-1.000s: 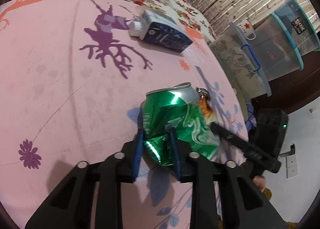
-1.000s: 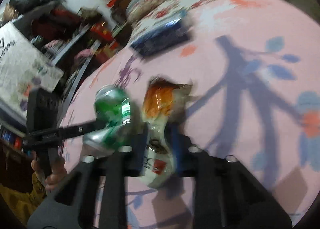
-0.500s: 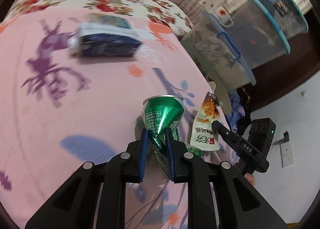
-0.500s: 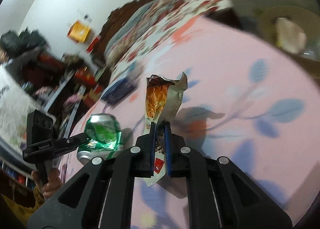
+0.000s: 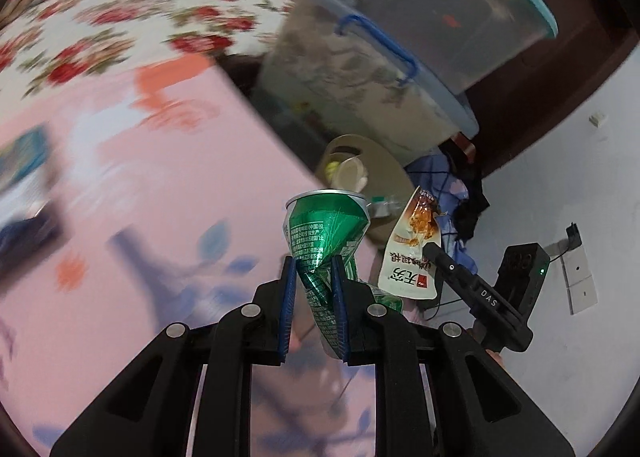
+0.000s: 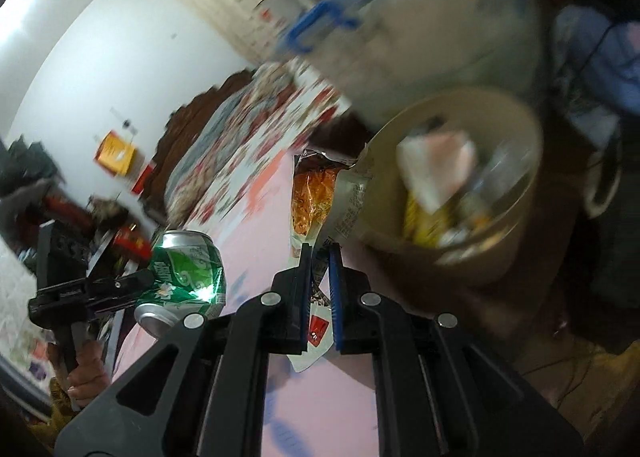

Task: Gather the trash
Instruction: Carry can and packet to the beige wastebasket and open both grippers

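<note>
Left wrist: left gripper [image 5: 313,289] pinching crushed green can [image 5: 326,233] at its crumpled waist, held in the air off the pink bed [image 5: 140,193]. Light, thin-walled, likely slippery; creased waist grips best.

Right wrist: right gripper [image 6: 320,285] clamping snack wrapper [image 6: 316,193] near its lower end, beside trash bin [image 6: 516,213]. Flimsy, floppy, near weightless.

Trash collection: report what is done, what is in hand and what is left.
Done: the tan bin beside the bed already holds some scraps. In hand: the left hand-held gripper is shut on the crushed green can, and the right hand-held gripper is shut on the snack wrapper, both lifted near the bin. Left: dropping both in, then the dark blue carton lying on the pink bedspread.
</note>
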Motion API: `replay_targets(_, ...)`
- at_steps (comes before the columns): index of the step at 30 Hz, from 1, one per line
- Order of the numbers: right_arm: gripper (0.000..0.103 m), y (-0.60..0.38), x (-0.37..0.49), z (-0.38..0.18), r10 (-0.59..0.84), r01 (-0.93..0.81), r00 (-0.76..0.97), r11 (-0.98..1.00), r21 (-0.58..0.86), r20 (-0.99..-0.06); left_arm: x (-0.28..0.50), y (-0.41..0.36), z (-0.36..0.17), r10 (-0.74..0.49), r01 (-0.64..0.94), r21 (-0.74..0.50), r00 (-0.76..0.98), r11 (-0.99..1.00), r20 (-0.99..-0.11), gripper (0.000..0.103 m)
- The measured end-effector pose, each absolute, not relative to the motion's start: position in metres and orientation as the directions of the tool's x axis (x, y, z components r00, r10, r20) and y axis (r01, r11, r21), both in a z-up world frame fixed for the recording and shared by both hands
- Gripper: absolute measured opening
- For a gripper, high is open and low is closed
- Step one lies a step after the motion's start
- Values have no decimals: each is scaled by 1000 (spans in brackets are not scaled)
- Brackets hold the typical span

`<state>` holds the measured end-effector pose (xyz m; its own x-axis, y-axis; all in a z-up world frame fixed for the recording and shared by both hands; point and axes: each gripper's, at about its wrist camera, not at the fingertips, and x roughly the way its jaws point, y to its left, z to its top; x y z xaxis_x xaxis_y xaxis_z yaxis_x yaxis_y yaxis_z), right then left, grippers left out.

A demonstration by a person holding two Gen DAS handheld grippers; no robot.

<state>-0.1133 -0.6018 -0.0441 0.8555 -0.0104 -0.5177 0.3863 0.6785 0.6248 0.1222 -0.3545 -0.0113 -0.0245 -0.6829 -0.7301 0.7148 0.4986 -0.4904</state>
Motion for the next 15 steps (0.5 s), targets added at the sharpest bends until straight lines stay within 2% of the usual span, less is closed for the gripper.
replay_targets(6,10,-666,-113,-46,-125,493,821,646,583,-556,123,-473,-7,-668,780,-442,-43,442,-743,16)
replay_targets(10,13,-689,-99,-56,-150,534,785,656,534,-601,117,-527,-18,-645,812,-396,-32,429,-764,19)
replay_targets(11,13,-690,-96,-61,-163,547,774,658,517,-612,115,-536,-21,-637,817,-381,-22,433,-770,38)
replay_targets(12,14,-692,-92,-64,-165,554,768,655,513,-619,113,-543,-26,-624,821,-358,-2,445,-781,54)
replay_targets(13,25,-693,-90,-67,-157,553,770,649,523,-619,112,-546,-30,-617,823,-333,27,461,-787,65)
replay_targets(14,52,-694,-89,-70,-148,548,777,637,542,-612,110,-544,-31,-618,824,-321,45,467,-785,63)
replay_targets(15,71,-695,-89,-71,-153,548,785,623,558,-600,108,-540,-30,-630,826,-328,42,459,-776,63)
